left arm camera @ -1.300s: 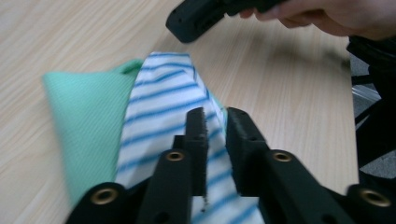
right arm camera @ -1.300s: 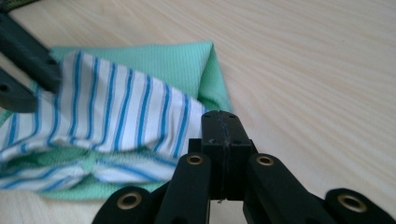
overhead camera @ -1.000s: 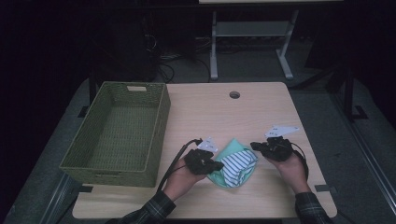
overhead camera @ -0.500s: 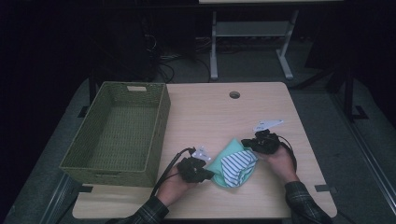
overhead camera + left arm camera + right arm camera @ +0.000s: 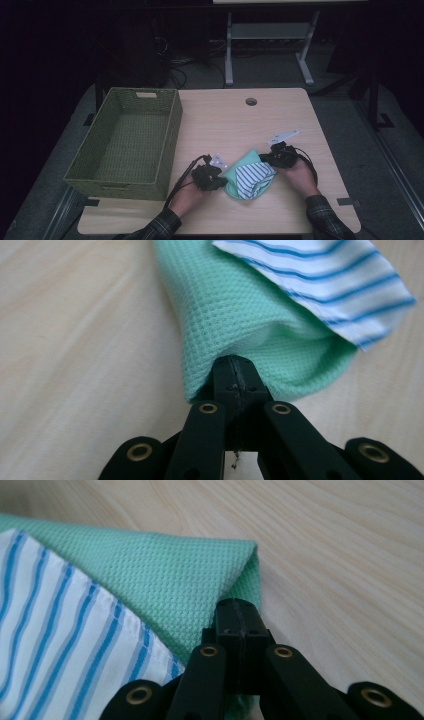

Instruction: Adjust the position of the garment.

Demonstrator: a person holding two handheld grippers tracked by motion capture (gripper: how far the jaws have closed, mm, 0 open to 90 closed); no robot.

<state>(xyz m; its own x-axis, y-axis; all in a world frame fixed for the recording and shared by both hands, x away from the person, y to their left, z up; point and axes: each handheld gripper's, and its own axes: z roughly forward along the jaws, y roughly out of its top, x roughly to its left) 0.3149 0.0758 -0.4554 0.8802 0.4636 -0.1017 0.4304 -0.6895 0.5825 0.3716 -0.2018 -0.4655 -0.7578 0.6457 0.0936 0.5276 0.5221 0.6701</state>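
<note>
A mint-green waffle cloth (image 5: 234,174) lies folded on the wooden table (image 5: 225,120), with a white cloth with blue stripes (image 5: 252,178) on top of it. My left gripper (image 5: 216,181) is shut on the green cloth's near left fold. My right gripper (image 5: 267,159) is shut on its far right corner. The left gripper view has the left gripper (image 5: 235,375) pinching the green cloth (image 5: 235,315) below the striped cloth (image 5: 320,275). In the right gripper view the right gripper (image 5: 239,617) clamps the folded corner of the green cloth (image 5: 165,565) beside the striped cloth (image 5: 55,630).
An olive woven basket (image 5: 171,142) stands on the table's left half, with nothing in it. A round cable hole (image 5: 251,101) sits near the table's far edge. Bare wood lies between the basket and the cloths. Beyond the table stands a metal frame (image 5: 229,45).
Both grippers have come down with the cloths, which now rest flatter on the table. The right gripper has also shifted a little to the left.
</note>
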